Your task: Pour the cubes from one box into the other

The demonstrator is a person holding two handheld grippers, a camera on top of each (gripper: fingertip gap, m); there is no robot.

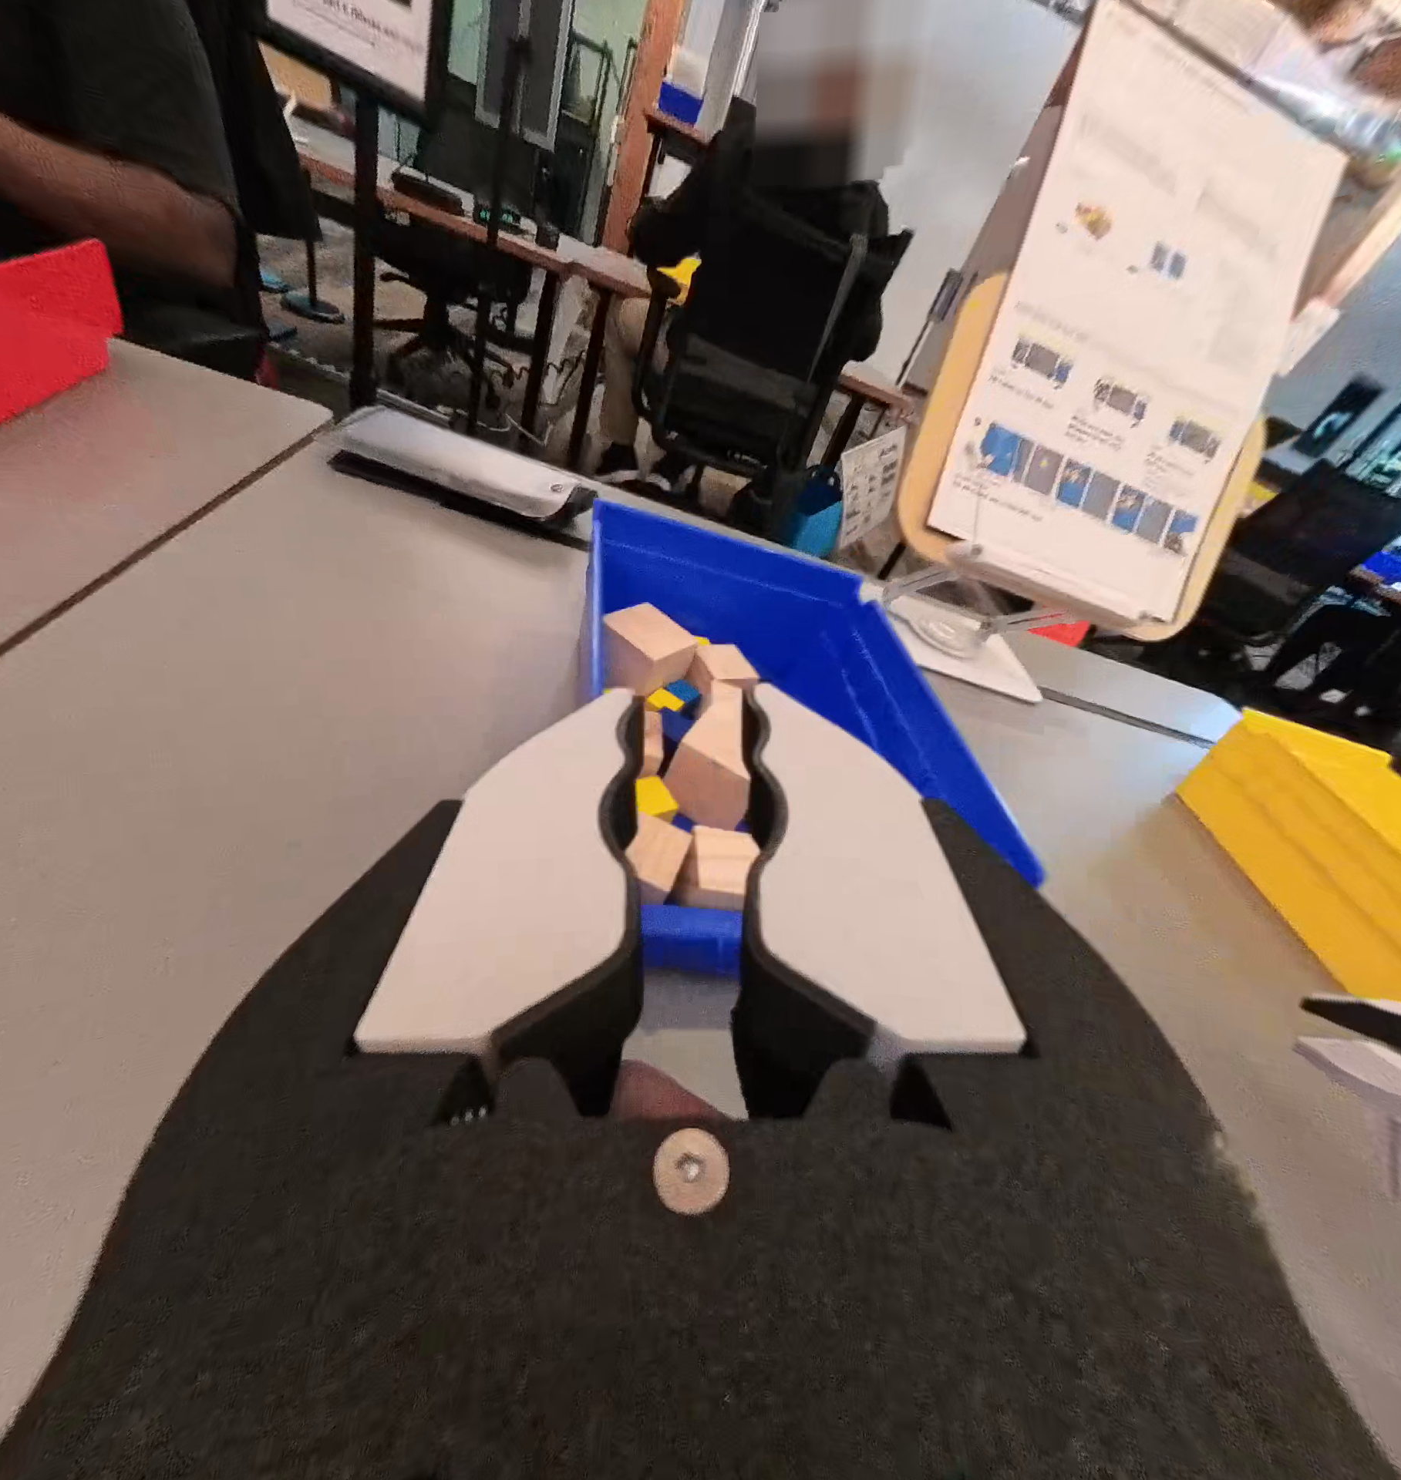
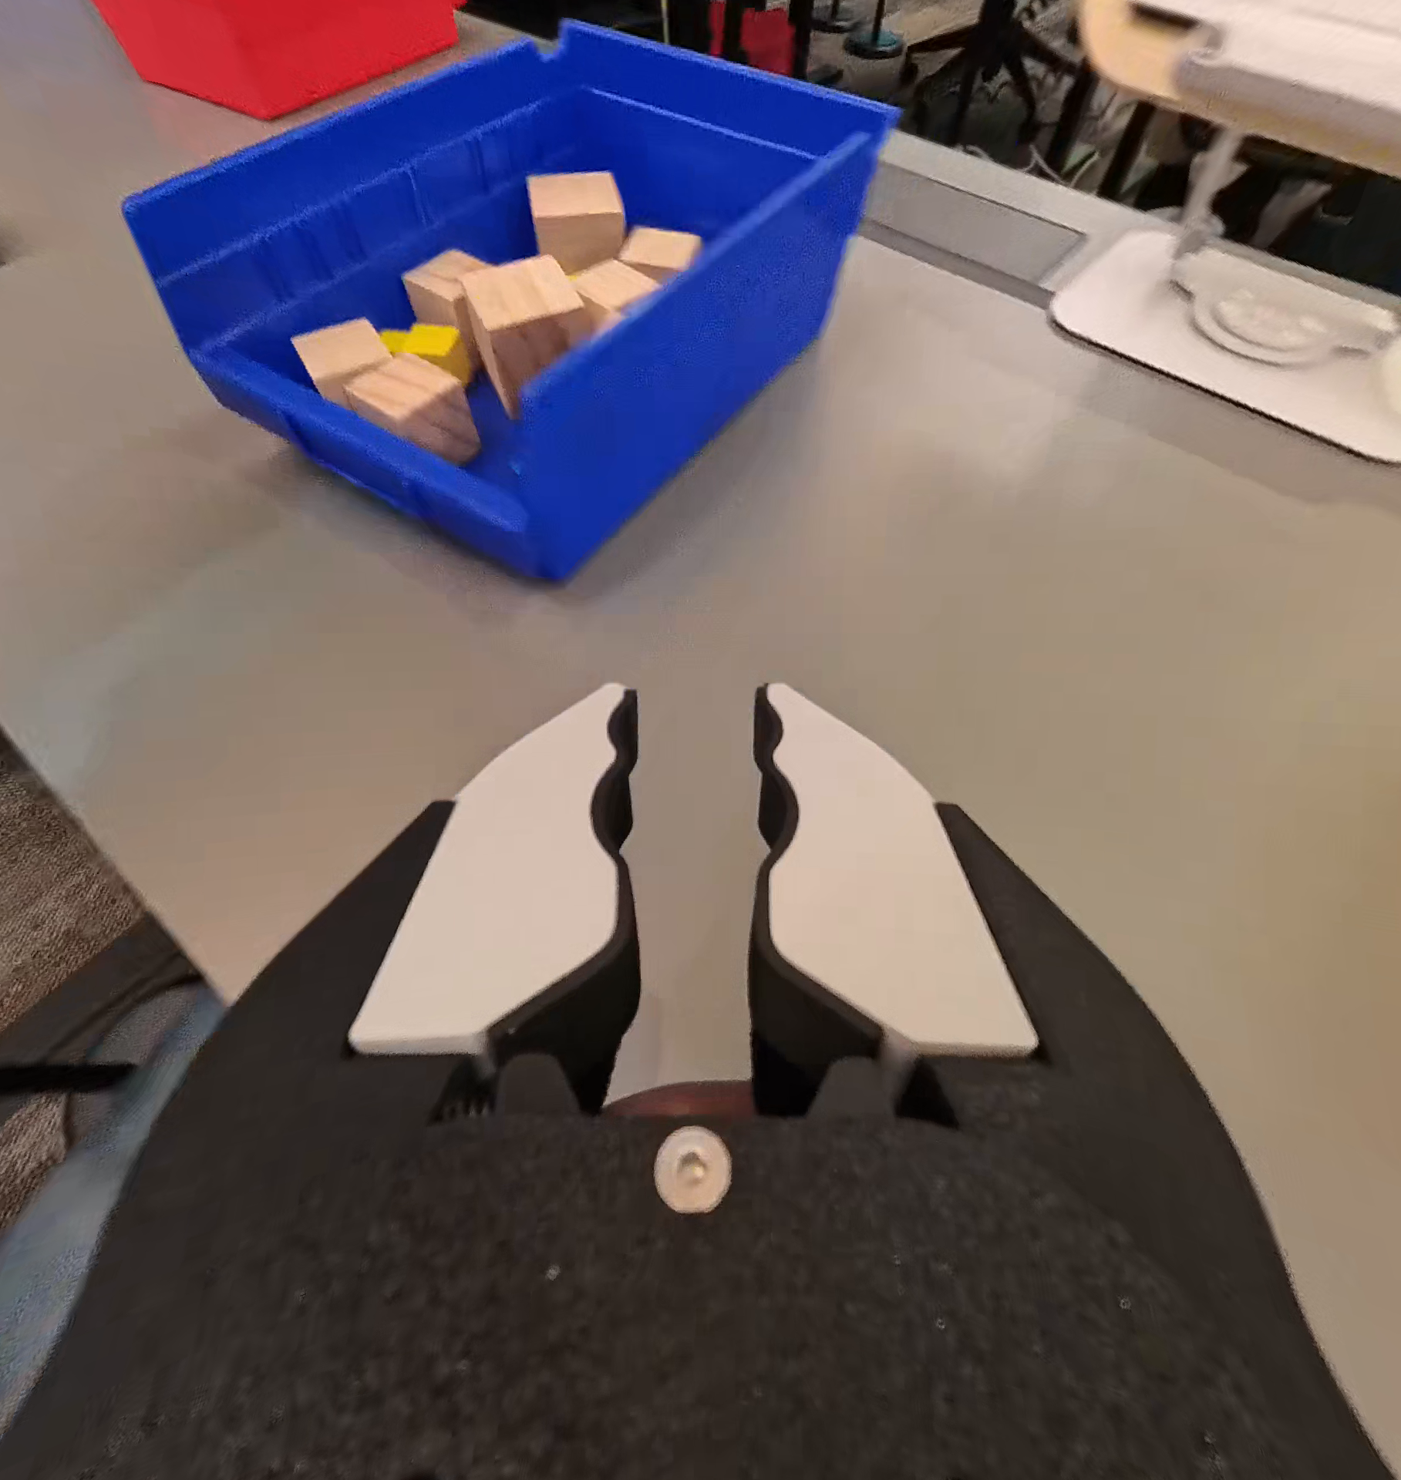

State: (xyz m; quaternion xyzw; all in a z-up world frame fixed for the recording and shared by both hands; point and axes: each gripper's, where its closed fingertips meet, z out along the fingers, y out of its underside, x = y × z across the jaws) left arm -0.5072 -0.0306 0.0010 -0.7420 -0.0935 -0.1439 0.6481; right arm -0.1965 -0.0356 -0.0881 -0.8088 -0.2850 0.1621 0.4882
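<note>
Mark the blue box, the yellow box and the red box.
blue box [image 2: 665, 448]: right wrist view, near side wall.
yellow box [image 1: 1322, 849]: left wrist view, stepped side.
red box [image 2: 280, 48]: right wrist view, front wall.

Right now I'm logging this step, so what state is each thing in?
blue box: upright on table, holding cubes
wooden cubes: jumbled inside it
yellow box: on table, contents unseen
left gripper: open, at blue box's end
right gripper: open, empty

blue box [image 2: 665, 416] | tan and yellow cubes [image 2: 521, 320] | yellow box [image 1: 1322, 849]
</note>
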